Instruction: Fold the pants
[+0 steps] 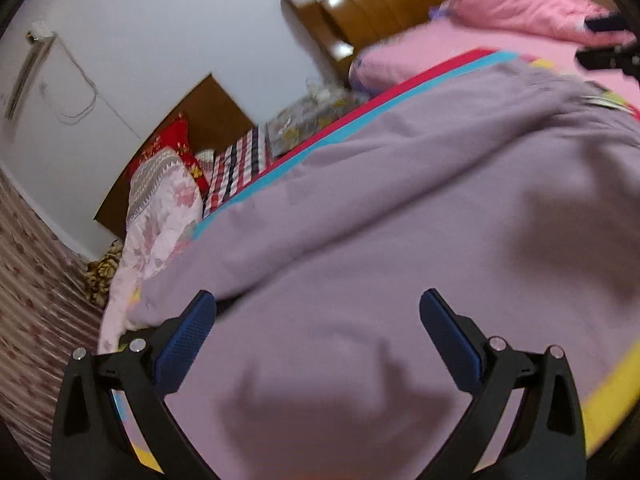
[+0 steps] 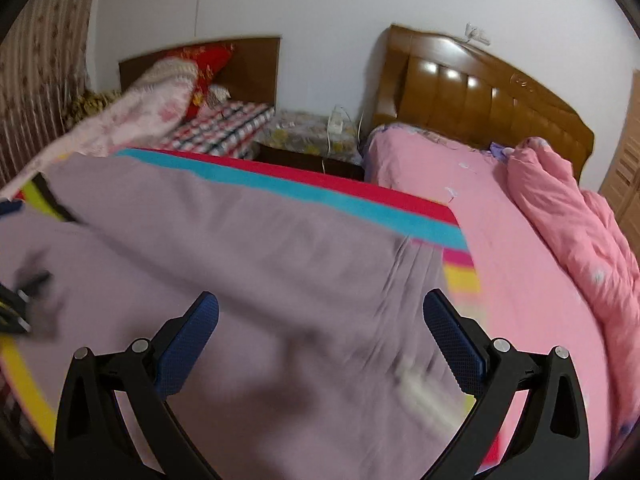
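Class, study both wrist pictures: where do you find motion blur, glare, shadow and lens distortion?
Left wrist view: the pants are soft with blur, a dark shadow falls between the open jaws, and the headboard shows white glare spots. Right wrist view: blur smears the pants most near the lower right, the headboard glares too, and the fisheye bends the bed edges, with black corners.

Plain mauve pants point(image 2: 248, 248), pink sheet point(image 2: 520, 264)

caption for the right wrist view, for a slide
Open right tool hovers over lilac pants spread on a striped mat, pink bed alongside.
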Available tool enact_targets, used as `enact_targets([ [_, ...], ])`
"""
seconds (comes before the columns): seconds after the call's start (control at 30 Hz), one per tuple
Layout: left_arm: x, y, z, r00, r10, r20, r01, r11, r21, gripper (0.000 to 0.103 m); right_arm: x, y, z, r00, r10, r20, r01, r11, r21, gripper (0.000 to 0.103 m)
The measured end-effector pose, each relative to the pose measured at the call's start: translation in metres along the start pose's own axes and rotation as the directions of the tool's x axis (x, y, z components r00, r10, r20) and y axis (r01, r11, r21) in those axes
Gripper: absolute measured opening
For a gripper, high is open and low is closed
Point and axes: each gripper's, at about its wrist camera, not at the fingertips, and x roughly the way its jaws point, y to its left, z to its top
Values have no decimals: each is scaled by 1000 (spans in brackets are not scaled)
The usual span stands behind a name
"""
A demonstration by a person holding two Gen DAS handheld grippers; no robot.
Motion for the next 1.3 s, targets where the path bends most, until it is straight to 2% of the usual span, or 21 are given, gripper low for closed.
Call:
enact_targets([
  [0.07, 29, 27, 31, 985, -161, -65, 159, 986, -46, 102, 46, -24, 29, 996, 74, -45, -75, 997, -6, 99],
  [0.1, 50, 47, 51, 958, -274, -90, 263, 957, -120, 102, 67, -30, 39, 989, 131, -76, -132, 991, -12, 99],
  [0.2, 98, 88, 87, 913, -405, -46, 377, 883, -280, 102, 136, -48, 63, 953, 245, -178, -253, 967, -20, 99],
  [0.3, 170, 130, 114, 794, -608, 10, 539, 695, -475, 102, 182, -51, 74, 919, 306, -248, -329, 942, -59, 99],
  [0.37, 204, 145, 126, 751, -660, 3, 548, 621, -560, 102, 206, -46, 77, 900, 329, -284, -370, 924, -100, 99],
  [0.4, 219, 147, 131, 735, -678, 1, 558, 603, -570, 101, 220, -44, 79, 881, 356, -311, -404, 909, -104, 95],
  [0.43, 235, 147, 139, 729, -684, -13, 566, 614, -550, 101, 229, -40, 80, 862, 382, -333, -436, 894, -103, 88],
  [0.5, 252, 145, 150, 746, -665, -31, 558, 650, -516, 101, 245, -35, 81, 838, 402, -370, -468, 878, -106, 87],
  [0.57, 268, 137, 158, 723, -690, -35, 593, 645, -482, 101, 244, -26, 84, 828, 433, -357, -502, 856, -124, 78],
  [0.63, 278, 130, 165, 689, -724, -40, 639, 632, -438, 101, 239, -24, 86, 809, 460, -365, -538, 830, -147, 48],
  [0.67, 282, 128, 169, 681, -731, -46, 655, 636, -409, 100, 232, -23, 86, 829, 437, -348, -518, 836, -183, 38],
  [0.7, 284, 123, 174, 675, -735, -62, 672, 648, -359, 98, 221, -22, 85, 852, 405, -331, -487, 846, -218, 18],
  [0.8, 271, 108, 178, 668, -742, -60, 716, 663, -219, 96, 178, -17, 87, 912, 341, -227, -401, 859, -320, 14],
  [0.87, 258, 101, 182, 648, -761, -44, 753, 648, -116, 96, 144, -11, 87, 945, 298, -136, -327, 870, -369, 14],
  [0.9, 254, 98, 184, 648, -761, -41, 757, 649, -70, 97, 137, -7, 91, 953, 283, -106, -302, 874, -382, 13],
  [0.93, 250, 94, 186, 667, -744, -41, 744, 668, -12, 97, 123, -4, 89, 962, 266, -69, -271, 878, -395, 13],
  [1.0, 245, 88, 190, 681, -731, -48, 732, 678, 65, 98, 103, -2, 86, 971, 238, -14, -225, 891, -395, 12],
  [1.1, 244, 80, 192, 723, -688, -66, 690, 714, 119, 98, 79, 1, 77, 975, 217, 44, -182, 900, -397, 12],
  [1.23, 254, 83, 184, 739, -664, -114, 673, 734, 89, 96, 45, 7, 64, 975, 202, 93, -152, 912, -382, 12],
  [1.27, 251, 84, 180, 750, -650, -126, 661, 744, 95, 78, 42, 10, 63, 976, 193, 97, -144, 914, -379, 12],
  [1.3, 246, 85, 175, 772, -622, -132, 635, 765, 106, 38, 39, 11, 62, 978, 183, 96, -135, 918, -373, 12],
])
